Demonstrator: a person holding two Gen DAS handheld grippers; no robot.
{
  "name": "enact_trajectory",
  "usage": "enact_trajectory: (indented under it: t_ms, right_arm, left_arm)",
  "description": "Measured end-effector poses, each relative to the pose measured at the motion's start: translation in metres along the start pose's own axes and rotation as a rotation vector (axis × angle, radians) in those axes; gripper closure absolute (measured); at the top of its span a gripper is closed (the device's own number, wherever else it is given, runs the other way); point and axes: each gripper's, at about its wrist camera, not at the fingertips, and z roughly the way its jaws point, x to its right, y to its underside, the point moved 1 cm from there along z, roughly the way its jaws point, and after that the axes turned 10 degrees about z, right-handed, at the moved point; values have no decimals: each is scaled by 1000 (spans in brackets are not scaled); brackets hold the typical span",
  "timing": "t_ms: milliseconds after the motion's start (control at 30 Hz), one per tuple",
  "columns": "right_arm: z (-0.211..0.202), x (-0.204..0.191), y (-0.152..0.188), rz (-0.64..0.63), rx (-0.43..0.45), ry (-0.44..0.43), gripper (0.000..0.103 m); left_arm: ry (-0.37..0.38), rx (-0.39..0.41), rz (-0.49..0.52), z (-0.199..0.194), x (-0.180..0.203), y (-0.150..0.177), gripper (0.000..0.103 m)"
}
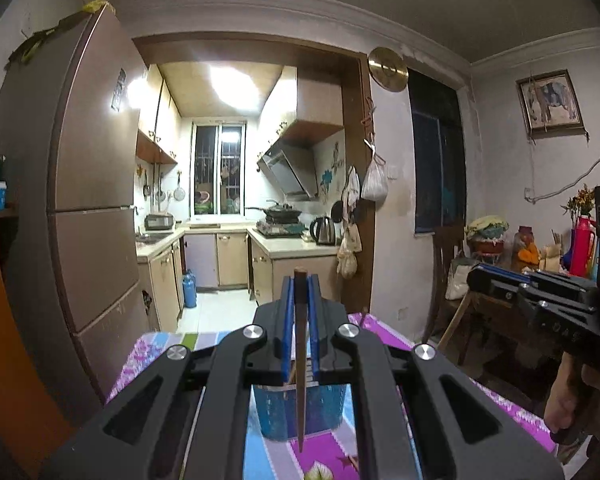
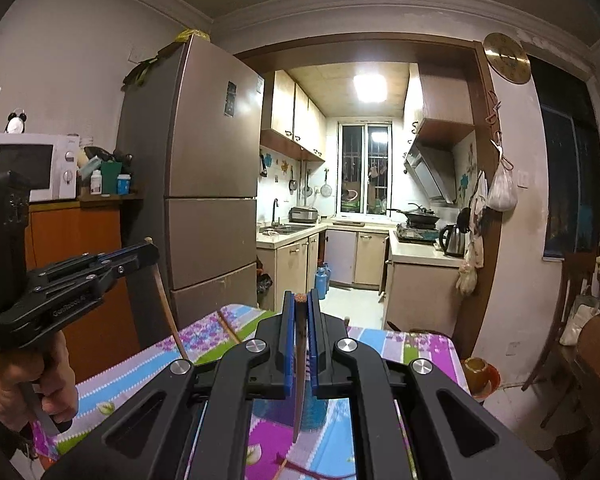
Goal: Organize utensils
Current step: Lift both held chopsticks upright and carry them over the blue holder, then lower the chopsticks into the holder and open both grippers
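The left gripper [image 1: 300, 280] has its two blue-lined fingers [image 1: 286, 320] pressed together on a dark wooden chopstick [image 1: 300, 360]. The chopstick hangs nearly upright, its blunt end stands a little above the fingertips and its thin point hangs down in front of the blue basket [image 1: 324, 412]. This basket, a small plastic holder with a mesh wall, stands on the table with the flowered cloth [image 1: 500, 400], and it is the landmark for all the rest.

The right gripper [image 2: 299, 296] is also clamped on a chopstick [image 2: 298, 380], a dark one with a reddish blunt top. It hangs upright too, with its point in front of the blue basket, above the cloth.

Both chopsticks are held in the air over the basket; whether their points are inside its rim I cannot tell.

Behind the basket and to the left, one more chopstick [image 2: 228, 326] lies on the cloth near the far edge of the table. Beyond the basket, past the table, stands the tall brown refrigerator [image 2: 208, 184], and the doorway beside it opens to the lit kitchen.

A bare hand [image 2: 28, 384] holds the handle of the left gripper, left of the basket.
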Motion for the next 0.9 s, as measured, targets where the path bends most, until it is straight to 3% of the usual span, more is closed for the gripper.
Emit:
enact_trajectory:
  t_ms: [467, 900]
  right_arm:
    - [65, -10, -80, -31, 40, -14, 96]
    - [144, 15, -49, -14, -57, 20, 96]
  left_arm:
    - [-62, 52, 22, 56, -12, -51, 98]
    - [-67, -38, -11, 122, -30, -11, 98]
